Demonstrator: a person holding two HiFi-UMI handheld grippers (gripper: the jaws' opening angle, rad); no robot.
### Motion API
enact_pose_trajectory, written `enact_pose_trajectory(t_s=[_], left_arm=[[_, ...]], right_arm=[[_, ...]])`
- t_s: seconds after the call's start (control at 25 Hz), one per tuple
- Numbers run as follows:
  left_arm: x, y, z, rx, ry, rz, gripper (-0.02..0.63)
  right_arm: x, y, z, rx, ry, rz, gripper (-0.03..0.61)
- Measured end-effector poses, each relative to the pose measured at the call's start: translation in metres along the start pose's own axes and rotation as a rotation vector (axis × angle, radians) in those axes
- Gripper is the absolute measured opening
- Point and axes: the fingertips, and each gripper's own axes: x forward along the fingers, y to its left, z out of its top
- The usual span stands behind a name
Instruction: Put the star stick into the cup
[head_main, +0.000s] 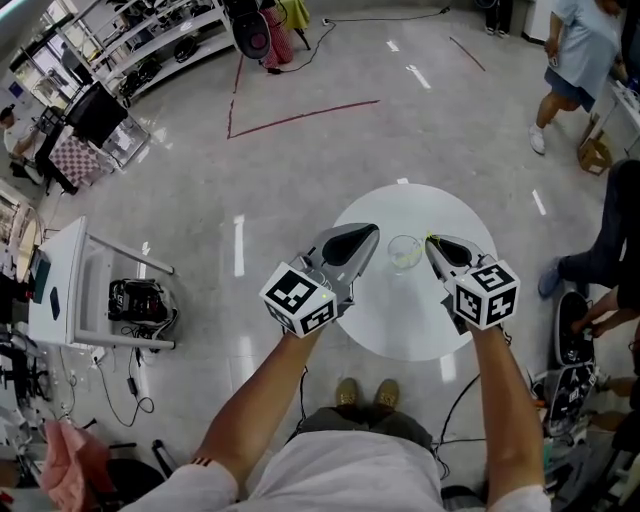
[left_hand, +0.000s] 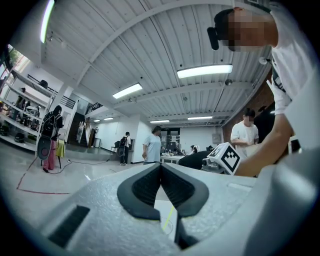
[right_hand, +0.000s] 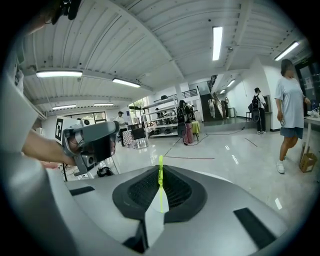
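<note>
1. My right tool (right_hand: 160, 172) was clamped on the star stick (right_hand: 160, 196), just beside the cup (head_main: 405, 252), in the middle of the tabletop (head_main: 400, 325).
2. My left tool (left_hand: 160, 170) was closed, empty.
3. Misaimed, the stick might topple the cup.

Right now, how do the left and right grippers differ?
The right gripper is shut on the star stick, which pokes past its tips; the left gripper is shut on nothing. The left gripper is left of the cup, the right gripper to its right. Both are over the white table.
</note>
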Motion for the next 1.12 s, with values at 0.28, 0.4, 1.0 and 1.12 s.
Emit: enact_pose_trajectory(t_s=[0.28, 0.4, 1.0, 1.12], left_arm=[[-0.001, 0.001, -0.004, -0.01, 0.006, 0.002, 0.015], [0.001, 0.0, -0.007, -0.012, 0.009, 0.002, 0.015], [0.001, -0.002, -0.011, -0.017, 0.024, -0.013, 0.015], [0.001, -0.004, -0.011, -0.018, 0.027, -0.015, 0.015]], right_arm=[[0.003, -0.008, 0.001, 0.035, 0.012, -0.007, 0.023], [0.003, -0.019, -0.002, 0.055, 0.022, -0.025, 0.025], [0.003, -0.037, -0.018, 0.014, 0.089, -0.088, 0.026], [0.003, -0.037, -0.019, 0.0, 0.106, -0.095, 0.12]])
